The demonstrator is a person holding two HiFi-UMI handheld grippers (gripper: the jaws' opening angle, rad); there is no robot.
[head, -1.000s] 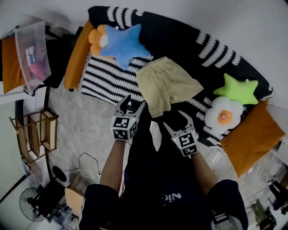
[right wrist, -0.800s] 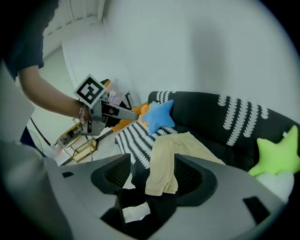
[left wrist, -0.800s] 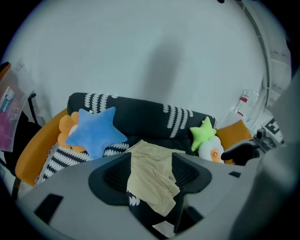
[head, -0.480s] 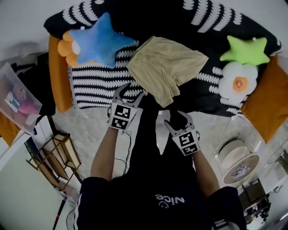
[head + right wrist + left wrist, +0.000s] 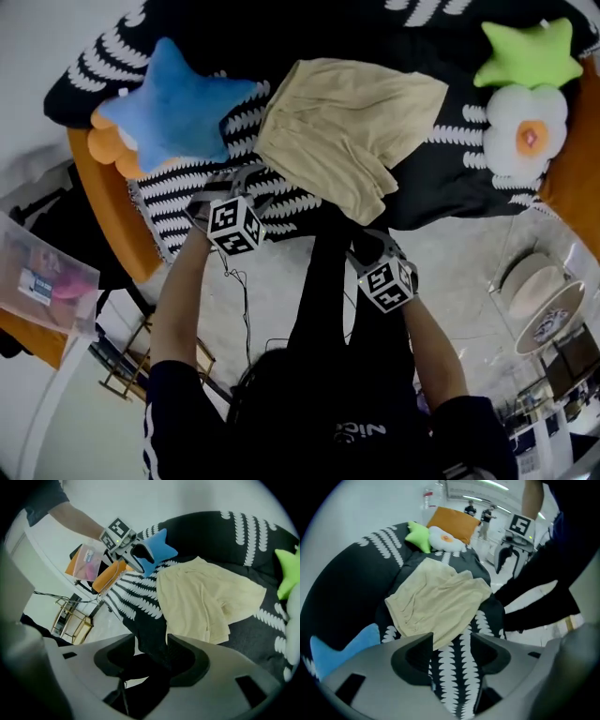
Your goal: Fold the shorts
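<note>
Fingers [image 5: 411, 657] of the left gripper [image 5: 452, 644] stand apart, having just drawn in a little, with nothing pressed between them. Through the gap shows a black-and-white striped blanket [image 5: 454, 667], and just past the tips, the near corner of the shorts [image 5: 436, 602].

The right gripper [image 5: 151, 648] is likewise parted, its jaws having just been closing. Only dark cloth at the edge of the bed is seen between them, and they grip nothing.

A person stands at the bedside, leaning over it, with both grippers pointing steeply down and side by side. The pale yellow shorts lie rumpled and unfolded on the bed, partly on the striped blanket and partly on a black cover with white marks [image 5: 450, 178]. One corner of the shorts trails toward the near edge of the bed.

From above, the left gripper sits over the near edge of the striped blanket, just beside the shorts' left edge. The right gripper sits just below the trailing corner, over the person's dark trouser leg. Neither one touches the shorts.

To the left of the shorts lies a blue star cushion [image 5: 178, 108], with an orange pillow [image 5: 112, 216] beside it. To the right lie a green star cushion [image 5: 530, 54] and a white flower cushion [image 5: 525, 131] with an orange centre.
</note>
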